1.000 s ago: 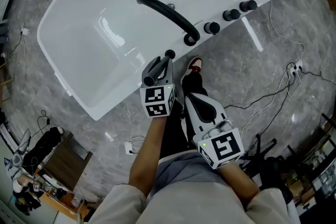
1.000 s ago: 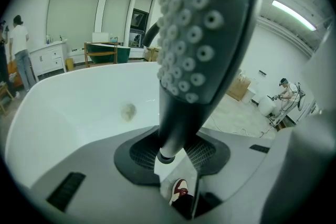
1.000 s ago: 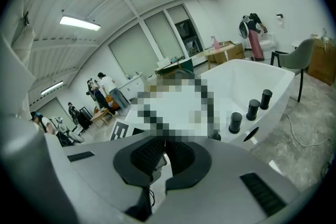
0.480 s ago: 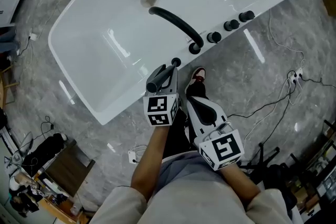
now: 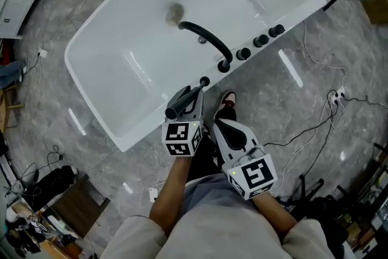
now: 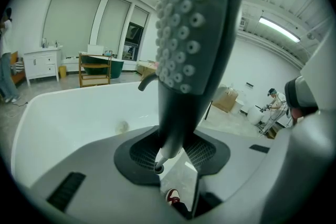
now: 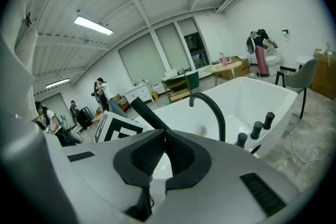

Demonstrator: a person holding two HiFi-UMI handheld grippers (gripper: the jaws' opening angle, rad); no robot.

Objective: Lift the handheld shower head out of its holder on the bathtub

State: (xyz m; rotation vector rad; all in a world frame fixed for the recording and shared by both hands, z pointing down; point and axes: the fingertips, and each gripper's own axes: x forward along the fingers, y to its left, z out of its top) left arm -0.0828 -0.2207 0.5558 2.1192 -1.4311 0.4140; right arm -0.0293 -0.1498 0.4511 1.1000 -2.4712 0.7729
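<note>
2 grippers show in the head view, both close to the person and on the near side of the white bathtub [image 5: 142, 130]. The left gripper [image 5: 191, 96] is clamped on the dark shower head [image 5: 176, 106], which is clear of its small round holder [image 5: 204, 80] on the tub rim. That holder sits just left of the base of the curved spout [image 5: 206, 40], with 3 knobs [image 5: 260, 40] further right. The right gripper [image 5: 223, 126] hangs just to the right, carrying nothing.

Left gripper view: the jaws pinch only the tapered lower end of the shower head [image 6: 189, 34], whose nozzle face rises tall above them. No hose shows.

Right gripper view: the jaws meet at their tips with nothing between. The shower head [image 7: 147, 113] crosses at left, and the spout [image 7: 212, 105] stands beyond.

My judgement of the risk: the grip sits low on a smooth, narrowing stem with most of the weight above. A quick swing or tilt could pivot the head or slide it out, and it would strike the tub rim or the shoe [image 6: 171, 196] below. An unseen hose snagging could do the same.
</note>
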